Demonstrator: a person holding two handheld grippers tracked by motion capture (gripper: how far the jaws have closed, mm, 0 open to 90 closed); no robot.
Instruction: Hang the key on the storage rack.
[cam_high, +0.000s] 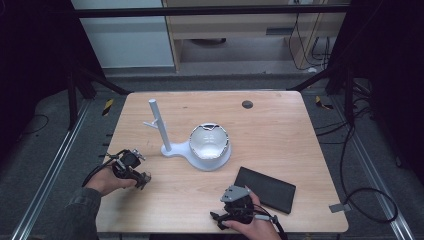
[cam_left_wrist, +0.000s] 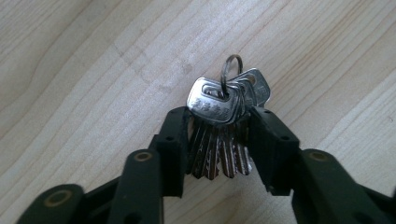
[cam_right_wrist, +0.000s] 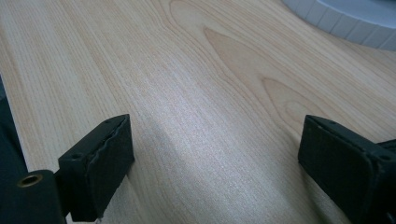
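Fingers (cam_left_wrist: 175, 140) of the left gripper (cam_left_wrist: 217, 144) pinch the key bunch (cam_left_wrist: 224, 126) between them.

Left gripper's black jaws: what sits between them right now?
A bunch of silver metal keys on a round ring lies on the wooden table between the left gripper jaws, seen in the left gripper view.

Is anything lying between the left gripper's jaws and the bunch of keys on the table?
Nothing visible does. In the left gripper view the bunch of keys already lies between the left gripper's two jaws, blades pointing back toward the gripper, with bare wooden table around it. Whether the pads press on the keys I cannot tell.
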